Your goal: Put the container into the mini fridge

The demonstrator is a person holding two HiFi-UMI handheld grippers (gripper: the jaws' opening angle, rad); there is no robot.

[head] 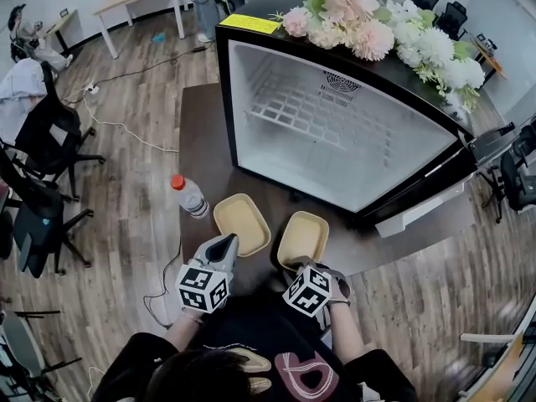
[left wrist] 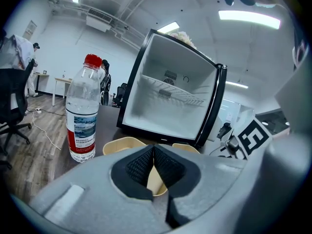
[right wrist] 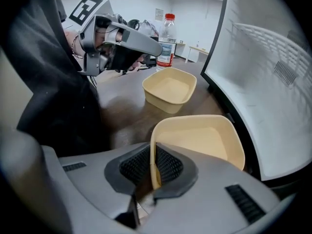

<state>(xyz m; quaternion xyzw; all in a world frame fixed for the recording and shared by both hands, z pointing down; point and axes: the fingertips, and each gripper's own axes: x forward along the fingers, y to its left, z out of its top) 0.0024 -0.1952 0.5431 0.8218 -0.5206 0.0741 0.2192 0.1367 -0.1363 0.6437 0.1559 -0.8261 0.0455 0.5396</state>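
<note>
The right gripper (right wrist: 153, 165) points steeply down with its jaws clamped on the near rim of a beige container (right wrist: 204, 140), the thin wall pinched upright between the two dark ribbed pads. In the head view this right gripper (head: 300, 265) sits at the near end of the container (head: 303, 238), which lies open side up by the near edge of the dark table (head: 201, 141), just in front of the open mini fridge (head: 335, 132) and still outside it. The left gripper (left wrist: 152, 152) has its jaws together with nothing between them, the pad tips touching. In the head view the left gripper (head: 226, 244) hovers at the near end of a second container (head: 241, 222), the same beige colour, lying beside the first and slightly apart from it; whether the tips touch its rim cannot be told. A clear water bottle (head: 189, 196) with a red cap stands upright by the table's left edge, just left of the second container. The mini fridge stands across the far part of the table, its white inside with a wire shelf (head: 301, 107) facing the person. A bunch of pale pink and white flowers (head: 377, 28) lies along its black top. Black office chairs (head: 42, 141) stand on the wooden floor left of the table.
</note>
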